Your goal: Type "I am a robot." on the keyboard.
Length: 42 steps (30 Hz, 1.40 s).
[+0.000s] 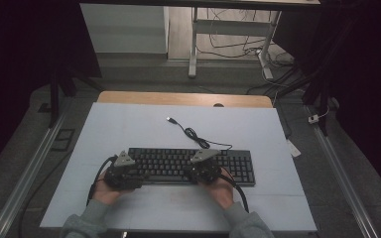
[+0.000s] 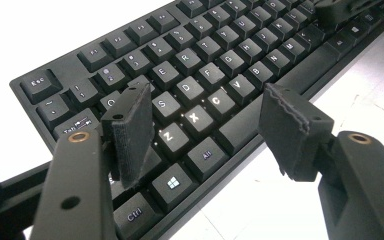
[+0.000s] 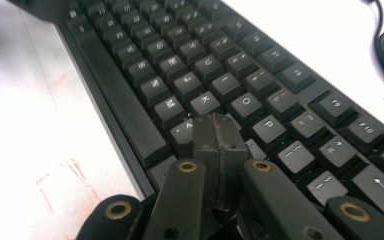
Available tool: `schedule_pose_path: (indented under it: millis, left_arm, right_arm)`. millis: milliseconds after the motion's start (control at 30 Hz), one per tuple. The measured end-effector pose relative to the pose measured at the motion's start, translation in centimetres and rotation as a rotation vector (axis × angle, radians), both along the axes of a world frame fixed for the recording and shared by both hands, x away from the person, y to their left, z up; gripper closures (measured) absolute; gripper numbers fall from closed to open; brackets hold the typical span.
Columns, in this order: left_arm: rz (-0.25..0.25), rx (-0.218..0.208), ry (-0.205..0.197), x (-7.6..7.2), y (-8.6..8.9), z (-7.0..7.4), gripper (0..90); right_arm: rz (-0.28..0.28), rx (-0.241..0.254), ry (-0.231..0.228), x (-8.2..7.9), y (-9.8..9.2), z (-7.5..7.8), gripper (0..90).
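Keyboard far keys blurred, legends unreadable

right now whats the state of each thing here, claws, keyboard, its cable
left claw: open, jaws spread over the keyboard's left end, holding nothing
right claw: shut, pads pressed together, tip down among the keys near P
keyboard: flat on the white table, some left-hand letter keys glowing
keyboard cable: unplugged, partly bundled behind the keyboard
USB plug: loose on the table
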<state>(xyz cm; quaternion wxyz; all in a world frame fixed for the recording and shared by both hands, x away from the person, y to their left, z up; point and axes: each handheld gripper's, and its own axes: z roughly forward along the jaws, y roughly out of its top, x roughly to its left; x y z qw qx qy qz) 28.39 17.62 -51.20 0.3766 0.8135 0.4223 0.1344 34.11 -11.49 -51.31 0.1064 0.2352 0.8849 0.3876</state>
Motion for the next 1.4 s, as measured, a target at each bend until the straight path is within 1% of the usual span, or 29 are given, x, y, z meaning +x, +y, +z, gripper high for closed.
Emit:
schedule_pose_path:
  millis: [100, 267, 367, 500, 567, 733, 800, 867, 933, 1033, 1167, 1233, 1400]
  left_arm:
    - [0.0, -0.001, -0.001, 0.0, 0.0, 0.0, 37.9]
    - [-0.001, 0.0, -0.002, 0.0, 0.1, 0.0, 37.9]
    - [-0.001, 0.0, -0.002, 0.0, 0.1, 0.0, 37.9]
    - [0.0, 0.001, -0.004, 0.0, 0.1, 0.0, 37.8]
    - [0.001, 0.002, -0.004, 0.0, 0.1, 0.0, 37.7]
    - [0.001, -0.001, -0.006, 0.0, 0.1, 0.1, 37.2]
    - [0.002, 0.0, -0.005, -0.1, 0.1, 0.1, 37.0]
    - [0.004, -0.001, -0.004, -0.1, 0.1, 0.1, 36.5]
    - [0.003, -0.002, -0.003, -0.2, 0.1, 0.1, 36.3]
    - [0.005, -0.004, -0.004, -0.4, 0.2, 0.1, 35.8]
    - [0.011, -0.011, -0.003, -0.9, 0.5, 0.1, 34.8]
    - [0.011, -0.017, -0.005, -1.2, 0.7, 0.1, 34.4]
    - [0.011, -0.031, -0.013, -2.3, 1.5, 0.1, 33.7]
  right_arm:
    - [-0.012, 0.046, -0.006, 0.0, -0.7, 0.5, 89.7]
    - [-0.027, 0.067, -0.012, -0.1, -2.3, 0.9, 88.6]
    - [-0.052, 0.074, -0.024, -0.2, -3.5, 1.1, 80.7]
    - [-0.084, 0.096, -0.038, -0.3, -5.1, 1.3, 69.1]
    - [-0.096, 0.103, -0.044, -0.5, -5.8, 1.4, 64.8]
    - [-0.107, 0.086, -0.066, -1.0, -7.4, 1.4, 58.2]
    - [-0.115, 0.084, -0.072, -1.3, -8.1, 1.5, 56.6]
    - [-0.125, 0.095, -0.074, -1.4, -8.8, 1.5, 55.3]
    - [-0.13, 0.087, -0.08, -1.6, -9.5, 1.5, 54.3]
    - [-0.137, 0.089, -0.087, -2.0, -10.7, 1.5, 53.5]
    - [-0.153, 0.09, -0.09, -2.6, -12.2, 1.5, 52.4]
    - [-0.161, 0.078, -0.1, -3.0, -13.1, 1.5, 51.8]
    - [-0.197, 0.082, -0.108, -4.0, -15.4, 1.5, 50.3]
